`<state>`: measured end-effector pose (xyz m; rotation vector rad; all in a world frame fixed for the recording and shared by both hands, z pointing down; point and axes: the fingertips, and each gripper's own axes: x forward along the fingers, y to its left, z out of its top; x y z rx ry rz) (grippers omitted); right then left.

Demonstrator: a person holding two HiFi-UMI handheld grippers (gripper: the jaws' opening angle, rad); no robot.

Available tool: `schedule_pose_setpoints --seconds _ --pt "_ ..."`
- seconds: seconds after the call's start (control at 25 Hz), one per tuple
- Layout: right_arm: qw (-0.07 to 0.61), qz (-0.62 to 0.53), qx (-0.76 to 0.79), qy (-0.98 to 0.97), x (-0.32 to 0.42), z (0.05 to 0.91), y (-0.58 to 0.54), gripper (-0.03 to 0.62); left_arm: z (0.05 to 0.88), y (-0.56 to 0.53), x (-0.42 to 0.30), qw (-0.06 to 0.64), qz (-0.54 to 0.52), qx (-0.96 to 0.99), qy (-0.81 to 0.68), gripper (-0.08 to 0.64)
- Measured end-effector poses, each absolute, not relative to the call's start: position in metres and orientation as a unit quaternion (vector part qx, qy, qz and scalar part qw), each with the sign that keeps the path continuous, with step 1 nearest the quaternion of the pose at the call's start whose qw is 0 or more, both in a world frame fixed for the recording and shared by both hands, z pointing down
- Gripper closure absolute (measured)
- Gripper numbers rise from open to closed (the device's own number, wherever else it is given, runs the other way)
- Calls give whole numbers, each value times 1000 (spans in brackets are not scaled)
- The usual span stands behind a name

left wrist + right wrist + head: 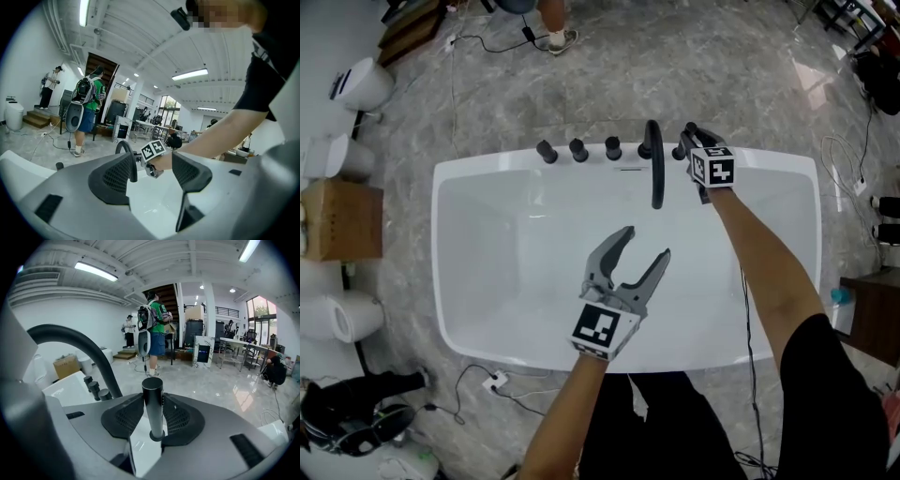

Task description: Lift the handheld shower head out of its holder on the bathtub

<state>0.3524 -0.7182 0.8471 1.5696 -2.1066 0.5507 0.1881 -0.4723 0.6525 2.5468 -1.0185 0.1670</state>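
Observation:
The white bathtub [487, 167] fills the middle of the head view, with black fittings along its far rim. The handheld shower head [153, 401] is a black upright cylinder standing in its round holder on that rim. My right gripper [686, 141] reaches to the far rim, right of the curved black spout [655, 171], and its pads [126, 420] press on the cylinder from both sides. In the head view the shower head is mostly hidden behind that gripper. My left gripper [645, 242] hovers open over the tub's inside, holding nothing.
Three black knobs [578, 150] stand left of the spout. White toilets [366, 86] and a cardboard box [342, 220] line the left floor, with cables and a power strip [495, 381] near the tub's front. A person with a backpack [154, 329] stands beyond.

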Motion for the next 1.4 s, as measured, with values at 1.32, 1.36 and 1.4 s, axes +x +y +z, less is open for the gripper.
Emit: schedule_pose_setpoints --seconds 1.32,1.36,1.4 --pt "204 154 555 -792 352 651 -688 479 559 -436 142 177 56 903 -388 307" --pt "201 152 555 -793 352 642 -687 479 556 -433 139 175 57 903 -388 307" --pt "197 150 556 -793 351 633 -686 479 553 -430 135 172 58 904 -387 307"
